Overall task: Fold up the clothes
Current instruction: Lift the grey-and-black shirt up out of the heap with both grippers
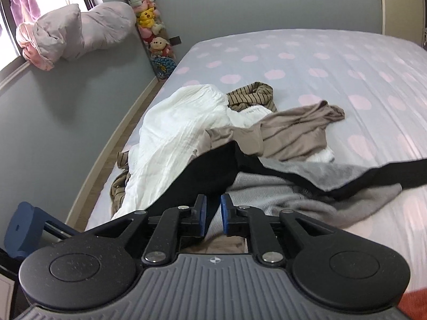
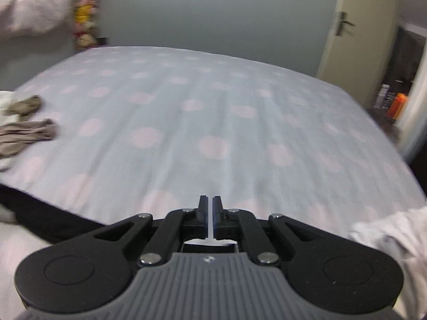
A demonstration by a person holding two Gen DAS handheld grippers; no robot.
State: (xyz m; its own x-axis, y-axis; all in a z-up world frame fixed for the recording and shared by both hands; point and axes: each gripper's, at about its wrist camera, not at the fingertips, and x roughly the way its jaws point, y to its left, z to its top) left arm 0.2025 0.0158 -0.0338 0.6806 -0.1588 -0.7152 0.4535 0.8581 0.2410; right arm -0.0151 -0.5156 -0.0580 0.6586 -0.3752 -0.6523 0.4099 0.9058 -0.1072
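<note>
A heap of clothes lies on the bed's near left part: a white garment (image 1: 173, 144), a tan top (image 1: 291, 130), a striped brown piece (image 1: 253, 94) and a grey knit (image 1: 280, 197). A black garment (image 1: 213, 170) with a pale lining stretches from the heap off to the right. My left gripper (image 1: 213, 209) hovers at its near end, jaws a narrow gap apart, with black cloth showing in the gap and the pads not visibly pressing it. In the right wrist view my right gripper (image 2: 210, 208) is shut over bare sheet with nothing in it. The black garment (image 2: 48, 224) passes to its lower left.
The bed (image 2: 213, 106) has a lilac sheet with pink dots. A grey wall runs along its left side, with stuffed toys (image 1: 149, 21) and bundled bedding (image 1: 80, 32) on a sill. A door (image 2: 355, 26) stands at the far right. A white cloth (image 2: 395, 234) lies at the near right.
</note>
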